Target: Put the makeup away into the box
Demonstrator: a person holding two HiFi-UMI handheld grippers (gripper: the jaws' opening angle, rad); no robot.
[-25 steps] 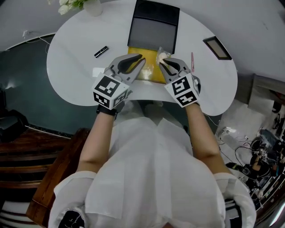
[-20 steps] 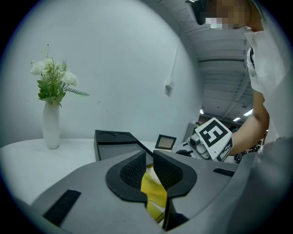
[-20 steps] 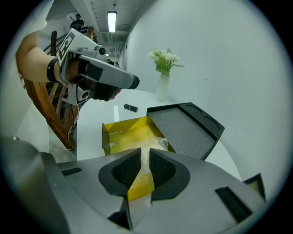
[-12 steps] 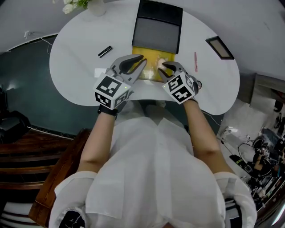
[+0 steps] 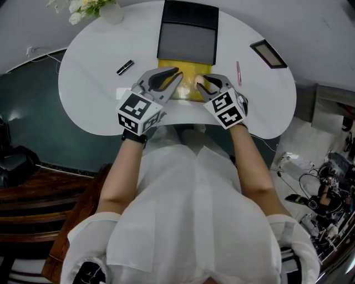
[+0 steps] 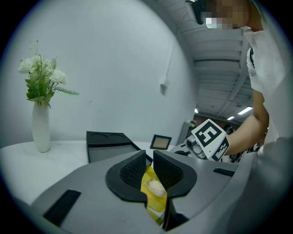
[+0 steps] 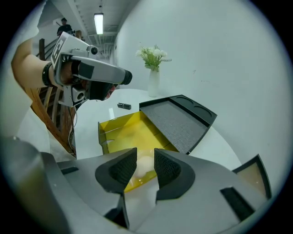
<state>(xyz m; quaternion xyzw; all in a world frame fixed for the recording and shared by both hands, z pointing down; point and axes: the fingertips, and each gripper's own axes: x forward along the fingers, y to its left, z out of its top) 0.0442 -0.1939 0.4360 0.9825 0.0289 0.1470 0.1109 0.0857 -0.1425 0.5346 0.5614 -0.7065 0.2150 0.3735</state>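
A yellow box with its black lid folded back lies on the white table. My left gripper is shut on the box's near-left wall, and the jaws pinch the yellow sheet. My right gripper points down into the box's right side. Its jaws are opening around a pale makeup sponge that rests on the box floor, and the pads stand just off it. The same sponge shows through the yellow wall in the left gripper view.
A black lipstick lies left of the box, a pink pencil to its right, and a framed compact further right. A white vase of flowers stands at the table's far left. The table's curved front edge runs under both grippers.
My right gripper has sunk lower into the box with the sponge and its jaws have widened. The left gripper has kept its hold on the box wall.
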